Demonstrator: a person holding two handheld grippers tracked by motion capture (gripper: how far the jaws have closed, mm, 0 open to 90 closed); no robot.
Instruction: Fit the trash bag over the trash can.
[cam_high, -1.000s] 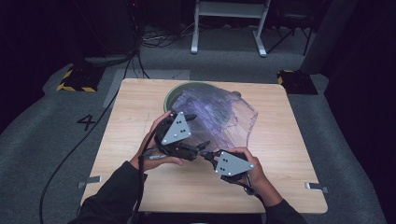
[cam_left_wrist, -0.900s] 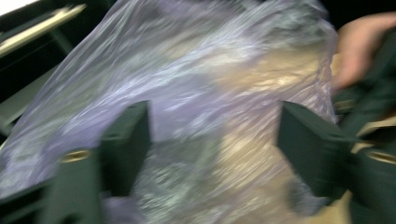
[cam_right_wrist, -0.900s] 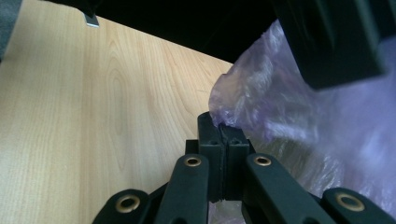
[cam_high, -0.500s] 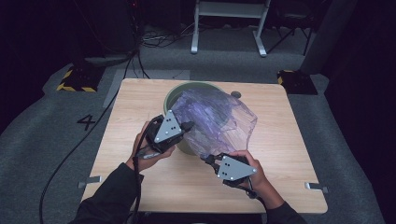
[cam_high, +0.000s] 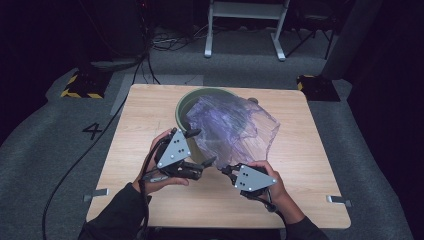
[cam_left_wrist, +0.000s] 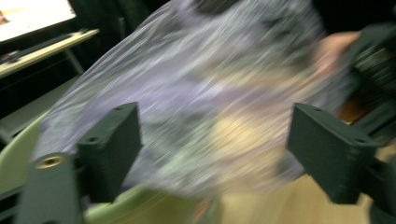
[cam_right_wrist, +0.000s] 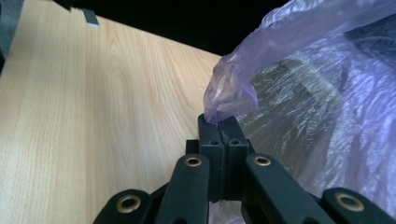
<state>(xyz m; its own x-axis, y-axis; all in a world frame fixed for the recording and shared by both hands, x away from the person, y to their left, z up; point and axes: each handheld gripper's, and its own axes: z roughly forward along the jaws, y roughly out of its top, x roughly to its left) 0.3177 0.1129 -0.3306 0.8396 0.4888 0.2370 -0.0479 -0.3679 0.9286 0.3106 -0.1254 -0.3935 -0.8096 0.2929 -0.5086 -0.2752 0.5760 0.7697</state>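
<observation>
A crumpled translucent purple plastic bag (cam_high: 235, 127) lies over a round green bin (cam_high: 186, 102) at the back middle of the wooden table (cam_high: 310, 165). My left gripper (cam_high: 201, 146) is at the bin's near side. Its jaws have just been opening and stand wide apart. In the left gripper view the blurred bag (cam_left_wrist: 210, 93) lies beyond and between the left gripper (cam_left_wrist: 219, 144), with no pad pressing on it, and the bin rim (cam_left_wrist: 140, 205) sits below. My right gripper (cam_high: 225, 170) is shut on the bag's near corner (cam_right_wrist: 229, 100), pinched at the right gripper (cam_right_wrist: 219, 122).
The bag (cam_right_wrist: 327, 116) spreads to the right of the bin toward the table's right half. Bare table (cam_right_wrist: 93, 116) lies on the person's side. Past the table's far edge are dark floor, cables and a white stand (cam_high: 245, 25).
The left gripper has drifted a little left and toward the person, and its jaws now stand wide. More of the green rim shows. The right gripper has kept still, holding the bag corner.
</observation>
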